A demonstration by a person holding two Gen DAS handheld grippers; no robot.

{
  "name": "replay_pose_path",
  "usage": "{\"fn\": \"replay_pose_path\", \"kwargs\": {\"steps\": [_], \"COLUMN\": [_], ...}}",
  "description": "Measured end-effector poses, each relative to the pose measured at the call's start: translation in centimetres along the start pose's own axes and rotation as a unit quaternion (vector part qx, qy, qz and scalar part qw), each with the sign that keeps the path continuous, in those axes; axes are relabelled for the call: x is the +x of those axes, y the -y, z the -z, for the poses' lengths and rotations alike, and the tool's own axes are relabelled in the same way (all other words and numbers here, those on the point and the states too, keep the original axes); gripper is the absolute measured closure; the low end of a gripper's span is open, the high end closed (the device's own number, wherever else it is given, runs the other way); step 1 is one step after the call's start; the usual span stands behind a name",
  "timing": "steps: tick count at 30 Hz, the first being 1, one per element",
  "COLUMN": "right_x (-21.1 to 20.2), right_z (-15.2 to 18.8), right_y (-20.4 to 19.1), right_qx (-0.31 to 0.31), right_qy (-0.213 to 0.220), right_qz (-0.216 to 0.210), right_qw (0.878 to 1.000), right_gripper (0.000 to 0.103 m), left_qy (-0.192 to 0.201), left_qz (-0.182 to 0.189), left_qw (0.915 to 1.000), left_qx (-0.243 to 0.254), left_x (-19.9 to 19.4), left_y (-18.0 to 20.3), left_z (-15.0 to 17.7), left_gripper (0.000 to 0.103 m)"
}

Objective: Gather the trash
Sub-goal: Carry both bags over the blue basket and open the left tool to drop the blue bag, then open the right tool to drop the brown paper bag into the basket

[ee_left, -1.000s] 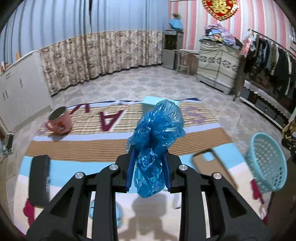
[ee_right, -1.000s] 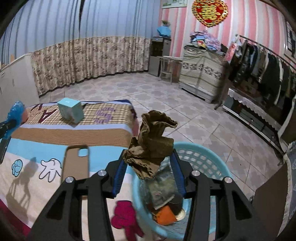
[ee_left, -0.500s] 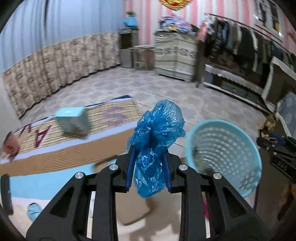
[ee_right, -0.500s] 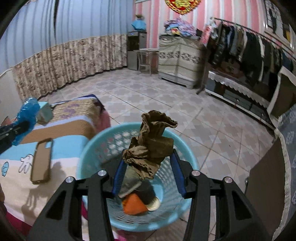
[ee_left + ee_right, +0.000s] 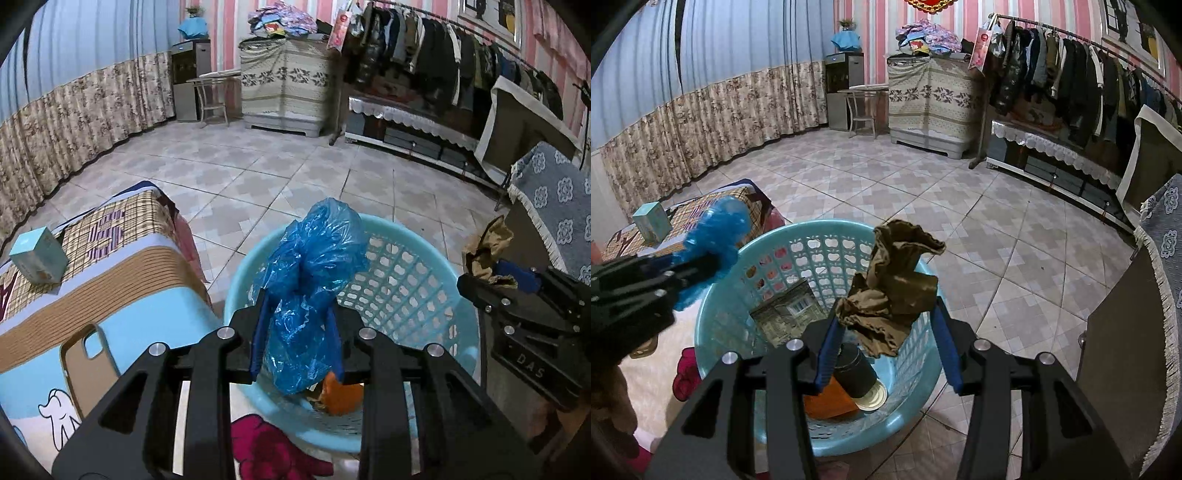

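Two bits of trash are hanging over the same basket right now. Going from the left: a teal box [image 5: 38, 254] and a tan phone case [image 5: 86, 363] are sitting on the striped bed cover [image 5: 122, 280]. Next, the left tool [image 5: 297, 341] is pinching a crumpled blue plastic bag [image 5: 314, 280], though its jaws have just been easing apart a touch with the bag between the pads. It's hovering over the near rim of the light blue basket [image 5: 406, 280], which is standing on the tiled floor [image 5: 923, 192] just beside the bed. Further right, the right tool [image 5: 886, 350] is gripping a wad of brown paper [image 5: 894, 291] above the basket, where an orange scrap [image 5: 827, 402] and a dark can [image 5: 857, 373] are lying.
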State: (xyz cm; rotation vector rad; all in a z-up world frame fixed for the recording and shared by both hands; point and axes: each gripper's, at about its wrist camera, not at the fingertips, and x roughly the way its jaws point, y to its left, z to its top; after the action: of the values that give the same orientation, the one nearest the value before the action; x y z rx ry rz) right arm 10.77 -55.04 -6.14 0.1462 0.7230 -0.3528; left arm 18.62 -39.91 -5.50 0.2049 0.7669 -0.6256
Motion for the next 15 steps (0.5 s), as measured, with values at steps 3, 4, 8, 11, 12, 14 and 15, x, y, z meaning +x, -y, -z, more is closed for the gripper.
{"fn": "replay_pose_path", "kwargs": {"steps": [3, 4, 8, 11, 12, 14, 15], "right_x": [0.1, 0.1, 0.3, 0.4, 0.5, 0.7, 0.8], "right_z": [0.0, 0.0, 0.2, 0.1, 0.2, 0.2, 0.2], "right_y": [-0.1, -0.2, -0.5, -0.8, -0.9, -1.0, -1.2], "right_qx": [-0.001, -0.002, -0.004, -0.006, -0.006, -0.007, -0.008], "right_qy": [0.001, 0.002, -0.001, -0.003, -0.004, -0.006, -0.007], "right_qz": [-0.002, -0.002, -0.003, -0.003, -0.004, -0.005, -0.005], "right_qw": [1.0, 1.0, 1.0, 1.0, 1.0, 1.0, 1.0], "right_gripper": [0.056, 0.056, 0.056, 0.056, 0.056, 0.056, 0.056], "left_qy": [-0.001, 0.004, 0.018, 0.026, 0.032, 0.038, 0.04], "left_qz": [0.001, -0.006, -0.019, -0.031, -0.038, -0.047, -0.048], "left_qw": [1.0, 1.0, 0.9996, 0.9991, 0.9987, 0.998, 0.9977], "left_qx": [0.003, 0.002, -0.005, -0.008, -0.011, -0.019, -0.024], "left_x": [0.1, 0.0, -0.8, -1.4, -1.8, -2.3, -2.7], "left_y": [0.0, -0.2, -0.9, -1.6, -2.0, -2.8, -3.3], "left_z": [-0.2, -0.3, -0.6, -0.5, -0.5, -0.4, -0.4], "left_gripper": [0.058, 0.053, 0.037, 0.03, 0.025, 0.021, 0.019]}}
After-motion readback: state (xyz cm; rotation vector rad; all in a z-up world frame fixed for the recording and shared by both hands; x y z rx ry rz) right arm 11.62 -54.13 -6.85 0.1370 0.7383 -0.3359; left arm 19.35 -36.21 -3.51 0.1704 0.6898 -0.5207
